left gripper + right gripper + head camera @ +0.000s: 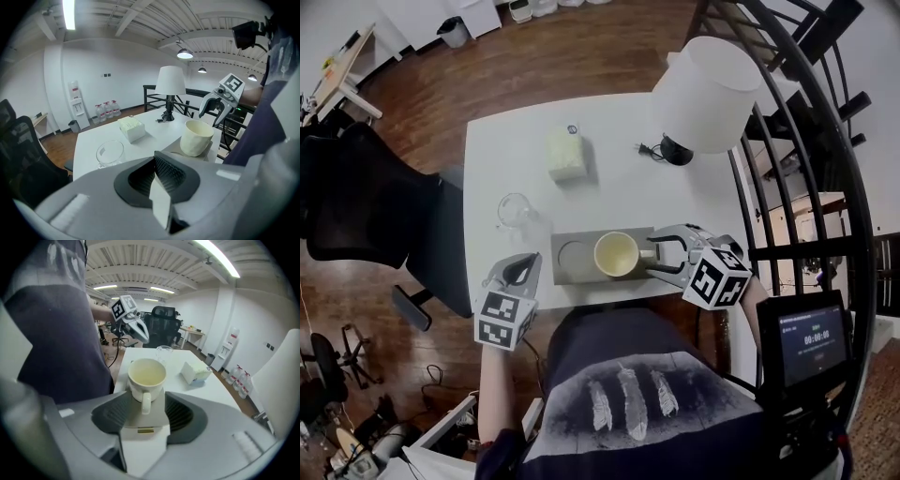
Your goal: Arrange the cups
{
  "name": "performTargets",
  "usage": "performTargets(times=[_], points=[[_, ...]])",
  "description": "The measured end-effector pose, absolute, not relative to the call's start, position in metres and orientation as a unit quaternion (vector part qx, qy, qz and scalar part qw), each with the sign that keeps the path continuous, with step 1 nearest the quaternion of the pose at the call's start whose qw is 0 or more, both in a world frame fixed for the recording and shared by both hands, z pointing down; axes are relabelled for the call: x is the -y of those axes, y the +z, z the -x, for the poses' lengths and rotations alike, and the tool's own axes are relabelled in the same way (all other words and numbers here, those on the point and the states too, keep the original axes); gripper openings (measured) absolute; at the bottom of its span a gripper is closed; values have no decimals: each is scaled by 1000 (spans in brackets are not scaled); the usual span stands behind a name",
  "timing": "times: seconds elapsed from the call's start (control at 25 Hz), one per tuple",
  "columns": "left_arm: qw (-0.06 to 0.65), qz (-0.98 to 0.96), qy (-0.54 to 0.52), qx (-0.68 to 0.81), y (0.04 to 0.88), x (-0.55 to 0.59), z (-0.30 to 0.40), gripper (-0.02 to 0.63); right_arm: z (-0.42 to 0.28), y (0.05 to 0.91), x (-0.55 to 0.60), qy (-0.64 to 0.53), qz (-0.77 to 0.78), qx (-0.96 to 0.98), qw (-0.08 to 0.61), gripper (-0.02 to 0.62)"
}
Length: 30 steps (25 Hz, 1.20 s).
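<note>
A cream mug (617,254) stands in the right recess of a grey tray (562,274) at the table's near edge; the tray's left recess is bare. My right gripper (666,255) is open just right of the mug. In the right gripper view the mug's handle (145,404) points back between the spread jaws of that gripper (146,412), untouched by either pad. A clear glass cup (516,209) stands on the table left of the tray. My left gripper (523,270) hangs shut and empty at the tray's near left corner.
A tissue box (566,153) lies mid-table behind the glass. A white-shaded lamp (705,94) with its cord stands at the far right. A black railing (787,187) runs along the right side, and an office chair (366,206) stands to the left.
</note>
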<state>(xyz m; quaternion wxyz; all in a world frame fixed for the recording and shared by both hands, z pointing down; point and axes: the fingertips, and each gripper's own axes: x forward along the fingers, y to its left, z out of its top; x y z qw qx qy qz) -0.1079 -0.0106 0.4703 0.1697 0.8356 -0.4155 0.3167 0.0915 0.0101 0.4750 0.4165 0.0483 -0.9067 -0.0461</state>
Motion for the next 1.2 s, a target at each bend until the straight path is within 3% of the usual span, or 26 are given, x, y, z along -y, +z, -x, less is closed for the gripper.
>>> performTargets(times=[0.24,0.48,0.68,0.88,0.96,1.2], points=[[177,-834,315,417,478,9,113,15,-101,428,11,19,-132,943,306,227],[179,-835,319,411,480,10,113,15,-95,423,34,22,-174,945,275,226],[172,-838,309,416,471,22,110,15,-84,393,55,35,-197,961,191,221],[179,-841,298,415,469,18,106,15,-87,366,58,78,-218,969,86,112],[178,-841,300,414,471,18,105,15,-88,362,57,79,-221,969,75,3],[189,-850,274,408,462,21,99,15,-89,369,52,90,-221,968,81,3]])
